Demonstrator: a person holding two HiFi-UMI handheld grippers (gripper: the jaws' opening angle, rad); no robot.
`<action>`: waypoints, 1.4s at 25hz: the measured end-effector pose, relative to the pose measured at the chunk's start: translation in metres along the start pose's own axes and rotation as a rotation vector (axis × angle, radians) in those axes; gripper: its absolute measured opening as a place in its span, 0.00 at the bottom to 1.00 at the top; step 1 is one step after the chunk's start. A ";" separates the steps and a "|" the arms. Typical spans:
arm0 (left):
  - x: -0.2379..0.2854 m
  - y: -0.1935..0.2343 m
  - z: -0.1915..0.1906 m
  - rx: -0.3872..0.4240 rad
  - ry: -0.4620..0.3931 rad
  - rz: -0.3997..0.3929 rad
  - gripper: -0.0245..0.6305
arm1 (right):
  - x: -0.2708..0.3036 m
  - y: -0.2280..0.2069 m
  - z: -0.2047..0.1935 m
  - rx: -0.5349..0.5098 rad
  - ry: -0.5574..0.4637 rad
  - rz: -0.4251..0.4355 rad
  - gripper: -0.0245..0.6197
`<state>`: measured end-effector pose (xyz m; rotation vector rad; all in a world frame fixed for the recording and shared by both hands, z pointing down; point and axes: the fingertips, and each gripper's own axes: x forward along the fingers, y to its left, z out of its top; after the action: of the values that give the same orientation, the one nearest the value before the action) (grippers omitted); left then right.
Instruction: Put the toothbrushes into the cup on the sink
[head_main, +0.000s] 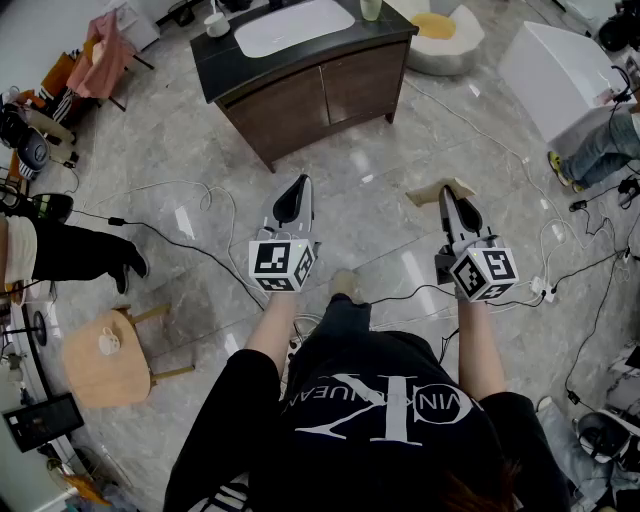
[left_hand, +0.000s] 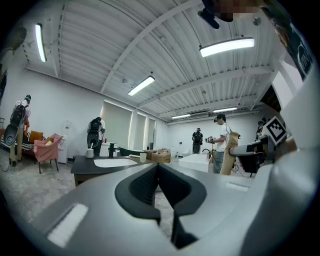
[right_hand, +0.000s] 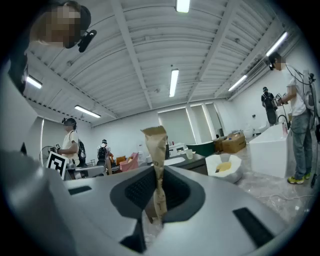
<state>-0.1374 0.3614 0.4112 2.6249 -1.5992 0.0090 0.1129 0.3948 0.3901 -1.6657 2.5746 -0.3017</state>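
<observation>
bare floor (head_main: 370, 165) lies open toward the sink cabinet (head_main: 310, 95) at 12 o'clock, crossed only by thin cables (head_main: 150, 228). on its top a white cup (head_main: 216, 24) stands at 11, a pale cup (head_main: 371, 8) at 1. a round tub (head_main: 445, 40) and white block (head_main: 560, 65) crowd 1 to 2; a stool (head_main: 105, 358) sits at 8.

Tan paper packet (right_hand: 156, 150); white basin (head_main: 295, 27), blk countertop (head_main: 215, 60), brown cabinet (head_main: 320, 100); blk/wht checkered marker cubes (head_main: 282, 264).

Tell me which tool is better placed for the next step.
Right: the right tool is shut on a brown paper packet; the left tool is shut, empty. Both are short of the sink cabinet.
</observation>
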 end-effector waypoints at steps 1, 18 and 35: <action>0.005 0.005 0.000 0.000 -0.001 -0.004 0.06 | 0.006 -0.001 -0.001 -0.001 0.001 -0.006 0.10; 0.078 0.088 -0.003 -0.022 0.009 -0.055 0.06 | 0.101 -0.004 -0.004 0.006 -0.005 -0.073 0.10; 0.108 0.119 -0.013 -0.048 0.035 -0.046 0.06 | 0.145 -0.010 0.001 0.057 -0.002 -0.072 0.10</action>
<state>-0.1929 0.2123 0.4350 2.6094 -1.5092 0.0135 0.0624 0.2591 0.3994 -1.7407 2.4838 -0.3740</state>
